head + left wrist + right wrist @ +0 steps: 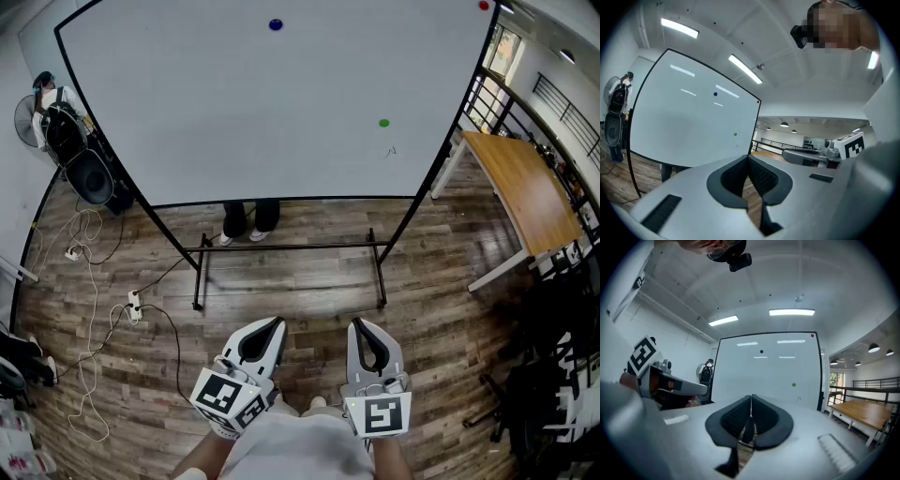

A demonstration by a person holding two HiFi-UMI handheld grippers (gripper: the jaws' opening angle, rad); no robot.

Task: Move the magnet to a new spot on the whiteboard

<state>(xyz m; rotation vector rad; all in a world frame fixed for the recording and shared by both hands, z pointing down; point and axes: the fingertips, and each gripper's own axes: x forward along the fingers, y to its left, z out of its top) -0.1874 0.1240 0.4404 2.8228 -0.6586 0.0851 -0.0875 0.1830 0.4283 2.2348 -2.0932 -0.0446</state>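
Both grippers are held low in front of the body, level, side by side, and pointing at the whiteboard (234, 112). Left gripper (271, 324): jaws fully closed, pads meeting at the tips, nothing between them. Right gripper (362, 327): same, jaws shut pad to pad and empty. The board stands on its floor frame straight ahead of both sets of jaws, well apart from them, no contact. There are 3 magnets on it, and I can't tell which 1 is the task's. The green magnet (383, 123) is ahead of the right jaws, up and off to their right, with a small pen scribble just below it. The blue magnet (276, 25) is high on the board, roughly in line with the left jaws and far above the tips. The red magnet (484, 6) is at the board's top right corner, beyond the right jaws. A person's legs (249, 220) show under the board's lower edge. A wooden table (525, 187) is out to the right of the right jaws, a fan (28, 120) to the far left of the left jaws.
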